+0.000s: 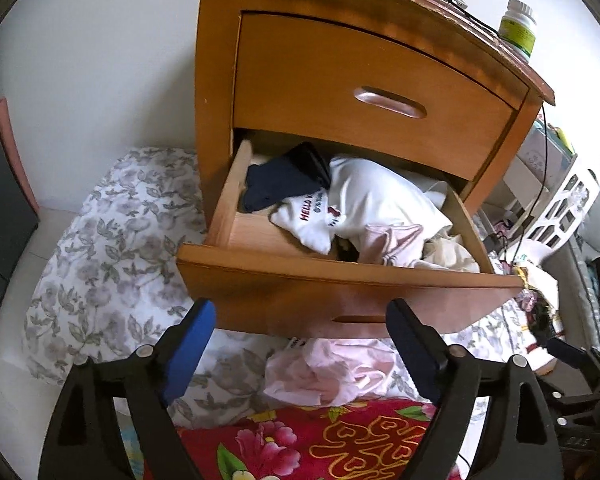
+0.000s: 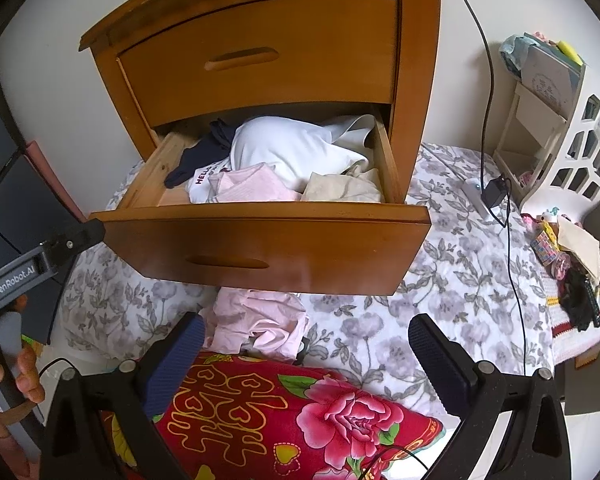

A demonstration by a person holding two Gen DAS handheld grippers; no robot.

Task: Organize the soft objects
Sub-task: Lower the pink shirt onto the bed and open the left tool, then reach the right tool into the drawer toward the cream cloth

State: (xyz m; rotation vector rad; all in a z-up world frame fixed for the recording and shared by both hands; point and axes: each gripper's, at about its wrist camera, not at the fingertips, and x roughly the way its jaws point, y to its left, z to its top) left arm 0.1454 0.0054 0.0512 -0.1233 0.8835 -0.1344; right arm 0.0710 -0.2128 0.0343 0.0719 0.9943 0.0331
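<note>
The wooden nightstand's lower drawer [image 1: 340, 280] is pulled open and holds a white shirt with red lettering [image 1: 376, 200], a dark navy garment [image 1: 276, 188], a pink garment [image 1: 392, 240] and a cream cloth [image 1: 448, 252]. A crumpled pink garment [image 1: 320, 372] lies on the floral bedding below the drawer front; it also shows in the right wrist view [image 2: 260, 320]. My left gripper [image 1: 304, 324] is open and empty above it. My right gripper [image 2: 308, 340] is open and empty, just in front of the drawer [image 2: 268, 240].
A red floral pillow [image 2: 300, 412] lies under both grippers. The floral sheet [image 2: 440, 280] carries a charger and cable [image 2: 494, 194]. A white shelf [image 2: 560, 152] and small clutter stand at the right. A bottle [image 1: 520, 28] sits on the nightstand top.
</note>
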